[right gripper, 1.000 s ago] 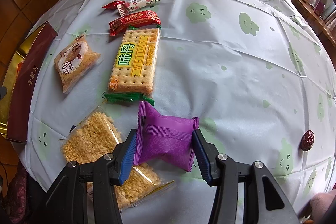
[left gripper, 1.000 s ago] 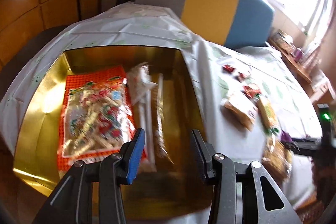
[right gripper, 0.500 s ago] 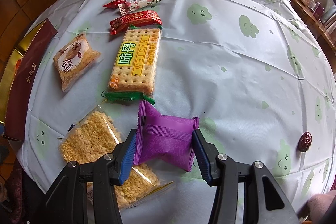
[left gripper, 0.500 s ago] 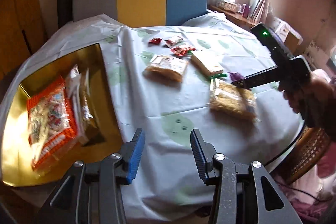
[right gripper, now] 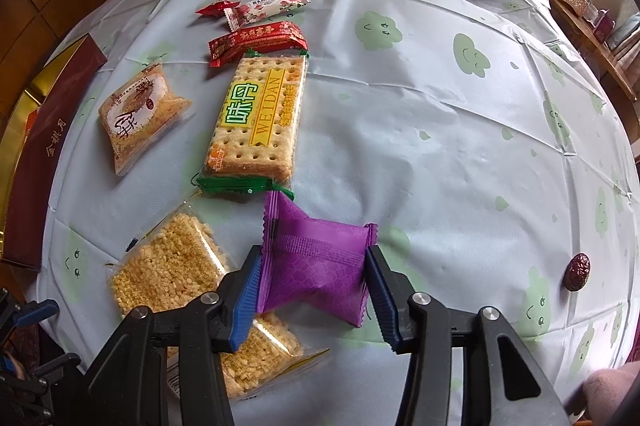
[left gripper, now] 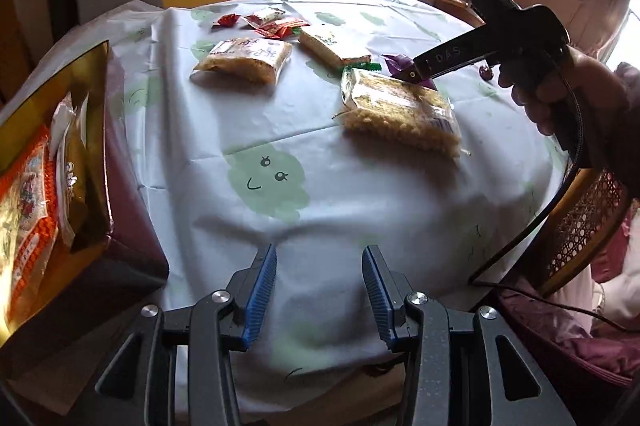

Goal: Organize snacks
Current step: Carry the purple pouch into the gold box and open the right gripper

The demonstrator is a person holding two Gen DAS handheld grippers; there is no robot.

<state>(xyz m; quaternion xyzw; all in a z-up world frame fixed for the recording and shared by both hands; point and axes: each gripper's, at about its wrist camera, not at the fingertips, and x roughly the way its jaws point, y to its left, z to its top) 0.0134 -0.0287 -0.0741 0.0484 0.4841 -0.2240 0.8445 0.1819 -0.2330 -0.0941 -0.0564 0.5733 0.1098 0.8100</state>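
Two grippers in view. Right gripper (right gripper: 312,290) sits low centre of the right wrist view, jaws closing around the purple packet (right gripper: 316,262); both blue pads touch its crimped ends, left end bunched against the left pad. The packet's long axis runs left to right across the jaws, tilted slightly, lying on the tablecloth (right gripper: 440,146). Left gripper (left gripper: 318,292) at bottom centre of the left wrist view, jaws about half open, nothing between them, above bare cloth.

Largest to smallest around it: gold box (left gripper: 48,154) at the left edge of the left wrist view, already holding an orange snack bag (left gripper: 24,210) and two thin packets. Cracker pack (right gripper: 256,118) runs lengthwise up the frame, its green end just above the purple packet. Puffed rice bag (right gripper: 172,262) lies lower left, partly under the right gripper's left finger. Small rice cake packet (right gripper: 140,114) is left of the crackers. Red bar (right gripper: 256,40), pink and white candy bar (right gripper: 268,6) and red candy (right gripper: 216,8) are upper left. Lone date (right gripper: 577,271) at right, well apart.
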